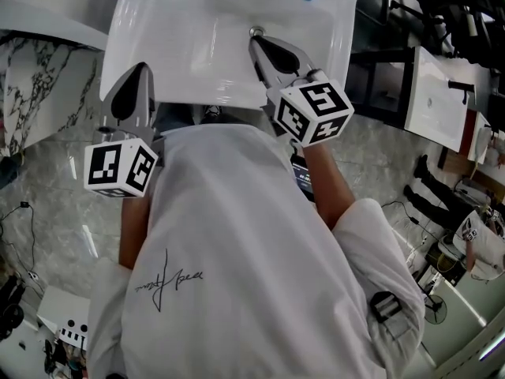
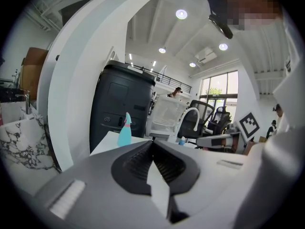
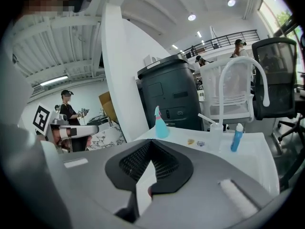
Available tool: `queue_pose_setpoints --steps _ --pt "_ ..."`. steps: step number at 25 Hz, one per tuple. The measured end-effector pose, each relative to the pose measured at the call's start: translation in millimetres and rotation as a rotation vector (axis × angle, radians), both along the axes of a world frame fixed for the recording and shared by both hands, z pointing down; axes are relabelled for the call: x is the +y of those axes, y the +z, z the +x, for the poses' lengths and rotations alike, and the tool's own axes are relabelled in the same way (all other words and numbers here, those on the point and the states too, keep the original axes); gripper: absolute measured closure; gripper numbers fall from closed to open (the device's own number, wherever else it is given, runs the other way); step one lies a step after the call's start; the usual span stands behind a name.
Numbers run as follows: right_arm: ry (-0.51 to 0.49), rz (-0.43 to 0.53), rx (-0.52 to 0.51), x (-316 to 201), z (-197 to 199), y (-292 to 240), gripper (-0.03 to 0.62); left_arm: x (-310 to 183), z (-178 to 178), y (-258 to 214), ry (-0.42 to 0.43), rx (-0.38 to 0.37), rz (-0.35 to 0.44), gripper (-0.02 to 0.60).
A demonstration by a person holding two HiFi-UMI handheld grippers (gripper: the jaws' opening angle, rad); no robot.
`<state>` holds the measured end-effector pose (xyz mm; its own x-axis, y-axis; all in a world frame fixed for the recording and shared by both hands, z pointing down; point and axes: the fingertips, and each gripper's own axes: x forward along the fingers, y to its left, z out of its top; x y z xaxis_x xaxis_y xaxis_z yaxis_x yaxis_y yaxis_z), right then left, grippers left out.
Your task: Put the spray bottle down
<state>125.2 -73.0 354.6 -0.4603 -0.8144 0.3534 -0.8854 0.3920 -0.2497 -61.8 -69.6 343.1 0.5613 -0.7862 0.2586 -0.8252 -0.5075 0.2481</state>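
- Left tongs (image 2: 152, 143): jaws clenched tip to tip; nothing between them; tips point across the white counter (image 1: 197, 50) from its near left corner
- Right tongs (image 3: 151, 142): jaws likewise clenched; nothing gripped; in the head view they reach further in than the left pair, over the middle of the counter
- Spray bottle (image 3: 160, 123): teal; stands upright on the counter near its far left corner; free of both tongs and well apart from them; both gripper views show it just above the closed jaw tips, at the far side of the counter
- Head view: only the bottle's lower part shows at the top edge; each pair of tongs carries its marker cube at the near end, over the counter's front edge
- Also on the counter, far side: a curved white tap (image 3: 244, 75); a clear pump bottle (image 3: 216, 133) just beside its foot; a small blue bottle (image 3: 236, 138) to the right of that, upright
- Two small bits (image 3: 196, 142) lie between the spray bottle and the pump bottle; too small to tell what they are
- Behind the counter: a dark bin (image 3: 174, 99) directly beyond the spray bottle; a black office chair (image 3: 274, 78) to the right
- The person wears a white shirt (image 1: 237, 259); it fills the lower head view
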Motion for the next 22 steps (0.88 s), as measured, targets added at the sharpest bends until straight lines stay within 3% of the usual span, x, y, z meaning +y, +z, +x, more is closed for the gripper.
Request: queue_pose_setpoints --steps 14,22 --pt "-0.077 -0.002 0.019 -6.0 -7.7 -2.3 0.600 -12.0 -2.8 -1.9 0.005 -0.005 -0.002 0.575" --pt "-0.120 0.054 0.121 -15.2 -16.7 -6.2 0.600 -17.0 -7.1 -1.3 -0.004 -0.007 -0.004 0.575"
